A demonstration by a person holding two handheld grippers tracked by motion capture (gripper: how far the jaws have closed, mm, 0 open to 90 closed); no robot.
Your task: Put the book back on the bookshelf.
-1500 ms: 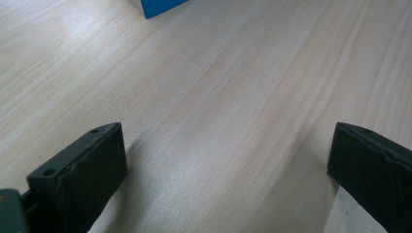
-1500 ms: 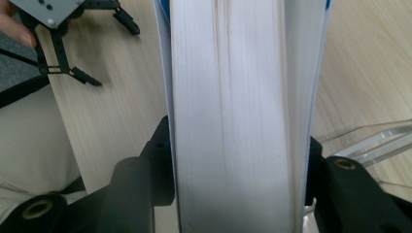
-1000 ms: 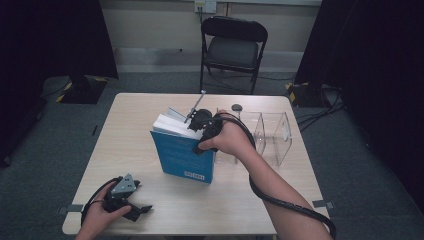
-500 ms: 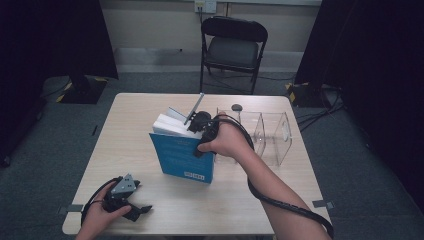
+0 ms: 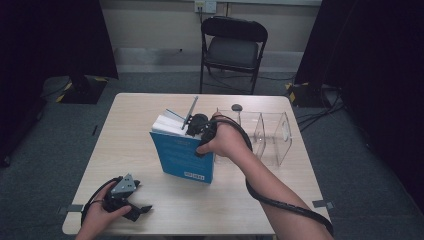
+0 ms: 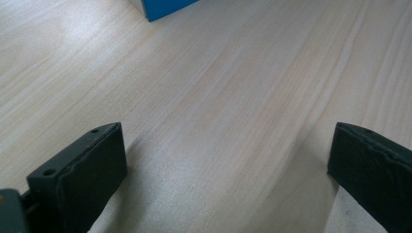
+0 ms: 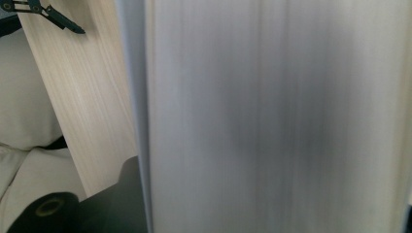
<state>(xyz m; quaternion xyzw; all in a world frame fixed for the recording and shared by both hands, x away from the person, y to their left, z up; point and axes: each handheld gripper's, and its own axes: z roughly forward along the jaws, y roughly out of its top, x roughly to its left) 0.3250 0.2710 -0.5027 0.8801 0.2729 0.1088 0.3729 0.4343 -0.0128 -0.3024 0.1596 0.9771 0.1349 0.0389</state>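
Thick blue-covered book (image 5: pixel 184 157) stood upright mid-bench.
The right gripper (image 5: pixel 199 125) clasped its top edge, fingers having just been closing on the white pages (image 7: pixel 272 116); the left gripper (image 6: pixel 226 179) rested on the pale wooden bench (image 5: pixel 130 120), fingers spread, empty.

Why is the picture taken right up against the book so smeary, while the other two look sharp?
Right gripper view: the book's page edges sit too near the lens, so they blur into grey streaks. Left gripper view: table grain is crisp. High view: evenly lit, dark surroundings.
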